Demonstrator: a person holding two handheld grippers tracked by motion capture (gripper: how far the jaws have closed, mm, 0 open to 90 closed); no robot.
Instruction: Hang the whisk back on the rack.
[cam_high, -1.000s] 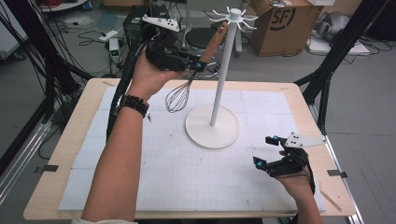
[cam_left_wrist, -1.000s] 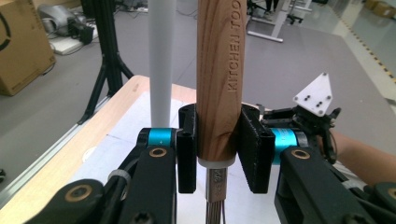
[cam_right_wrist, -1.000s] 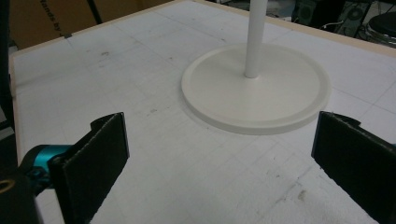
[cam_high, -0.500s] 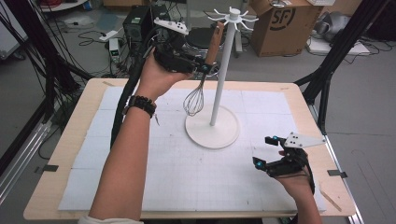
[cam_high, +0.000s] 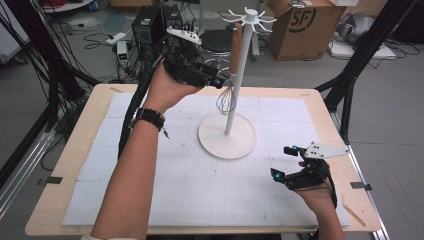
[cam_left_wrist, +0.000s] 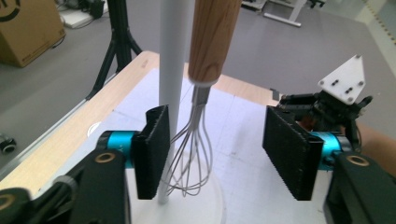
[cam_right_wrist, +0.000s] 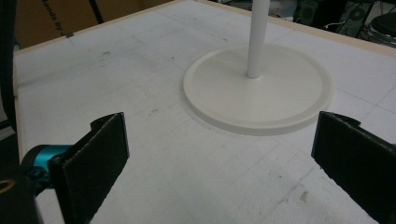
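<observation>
A whisk (cam_high: 234, 50) with a wooden handle hangs upright beside the pole of the white hook stand (cam_high: 227, 136), its top up at the ring of hooks. My left gripper (cam_high: 220, 82) is raised at the whisk's neck. In the left gripper view its jaws have just been opening, and the whisk (cam_left_wrist: 212, 42) hangs free between them, next to the pole (cam_left_wrist: 173, 70); the pads do not press on it. My right gripper (cam_high: 282, 161) rests low at the table's front right, open and empty. In the right gripper view it (cam_right_wrist: 222, 163) faces the stand's base (cam_right_wrist: 257, 93).
A white gridded mat (cam_high: 165, 165) covers the wooden table (cam_high: 65, 165). Black frame legs stand at both sides of the table. Beyond its far edge are a cardboard box (cam_high: 300, 25), a stool and cables on the floor.
My left gripper carried the tilted whisk to the right, up to the pole. The whisk now hangs upright and the jaws have opened off it. The right gripper has not moved.
</observation>
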